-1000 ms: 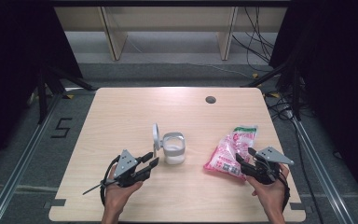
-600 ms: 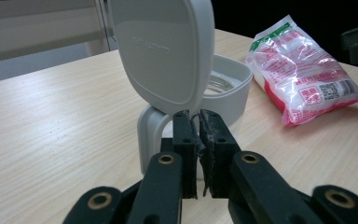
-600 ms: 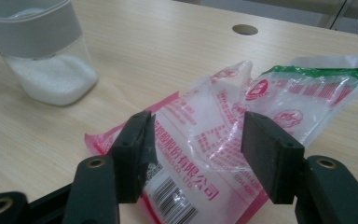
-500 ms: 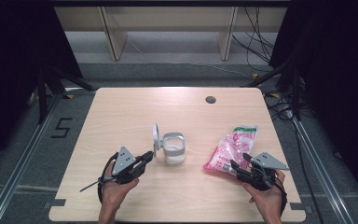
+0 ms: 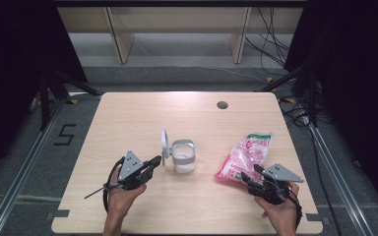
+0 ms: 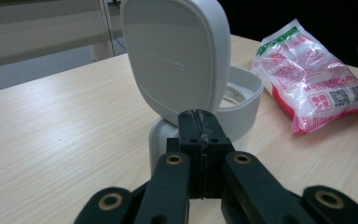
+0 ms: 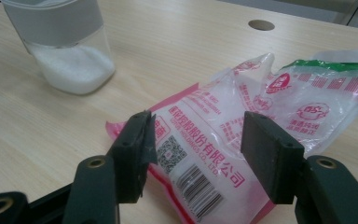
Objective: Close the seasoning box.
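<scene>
Left claw (image 5: 153, 161) sits near the front edge of the worktop (image 5: 128, 113), its jaws having just been closing and now pressed flat together with nothing between them, tips just beside the hinged lid (image 5: 164, 143) of the white jar (image 5: 183, 157). From the high view the lid stands upright on the jar's left side; the left gripper view looks at the lid's back and past it into the jar's open mouth. Further right, toward the front right corner, lies the pink and clear bag (image 5: 245, 156). Right claw (image 5: 252, 176) hovers at the bag's near end, jaws apart on either side of its corner, pads not pressing it. The right gripper view alone reveals white grains filling the jar's clear lower half and a barcode on the bag. One jar, one bag, two claws, and one dark round hole (image 5: 222, 104) near the back edge.
</scene>
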Demonstrator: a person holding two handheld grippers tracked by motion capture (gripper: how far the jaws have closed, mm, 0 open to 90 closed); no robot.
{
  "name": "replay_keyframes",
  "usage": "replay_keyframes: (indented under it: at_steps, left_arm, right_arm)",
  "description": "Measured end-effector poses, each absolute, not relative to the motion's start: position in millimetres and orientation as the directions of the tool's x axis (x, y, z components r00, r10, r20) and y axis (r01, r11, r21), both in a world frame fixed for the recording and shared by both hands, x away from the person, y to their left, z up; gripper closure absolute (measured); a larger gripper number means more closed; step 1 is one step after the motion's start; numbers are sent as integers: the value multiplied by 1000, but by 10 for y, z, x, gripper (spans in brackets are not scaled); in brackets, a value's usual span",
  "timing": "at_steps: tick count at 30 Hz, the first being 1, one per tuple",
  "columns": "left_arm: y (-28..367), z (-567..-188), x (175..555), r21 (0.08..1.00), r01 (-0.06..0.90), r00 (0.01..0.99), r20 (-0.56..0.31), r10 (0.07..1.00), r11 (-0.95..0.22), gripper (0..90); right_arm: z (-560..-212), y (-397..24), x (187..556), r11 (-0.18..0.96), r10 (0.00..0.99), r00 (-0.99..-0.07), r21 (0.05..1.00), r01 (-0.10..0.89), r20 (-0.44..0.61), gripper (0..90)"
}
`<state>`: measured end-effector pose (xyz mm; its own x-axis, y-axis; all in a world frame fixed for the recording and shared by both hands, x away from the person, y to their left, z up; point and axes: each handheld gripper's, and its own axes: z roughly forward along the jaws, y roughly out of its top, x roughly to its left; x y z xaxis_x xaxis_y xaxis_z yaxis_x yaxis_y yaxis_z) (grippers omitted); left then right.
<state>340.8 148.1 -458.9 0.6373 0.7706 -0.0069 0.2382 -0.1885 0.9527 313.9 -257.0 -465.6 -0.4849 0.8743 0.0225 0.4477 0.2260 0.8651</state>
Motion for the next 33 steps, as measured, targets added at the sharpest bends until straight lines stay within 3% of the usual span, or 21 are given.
replay_keyframes:
  at_steps: [18,21,30,33]
  left_arm:
    - [1513,-4491,3511,955,223,618,15,786,-194,894]
    - [1494,-4469,3532,954,225,616,19,788,-199,893]
    - [1432,-4464,3595,955,234,615,1,789,-183,893]
    - [1419,-4441,3606,952,235,615,11,789,-196,893]
  right_arm:
    - [-4665,-2508,3116,252,852,-524,865,435,15,445]
    - [-4664,-2483,3090,226,858,-510,853,471,54,445]
    - [-4670,-2516,3103,262,846,-533,869,420,2,445]
    - [-4674,-2498,3080,234,851,-523,863,449,42,445]
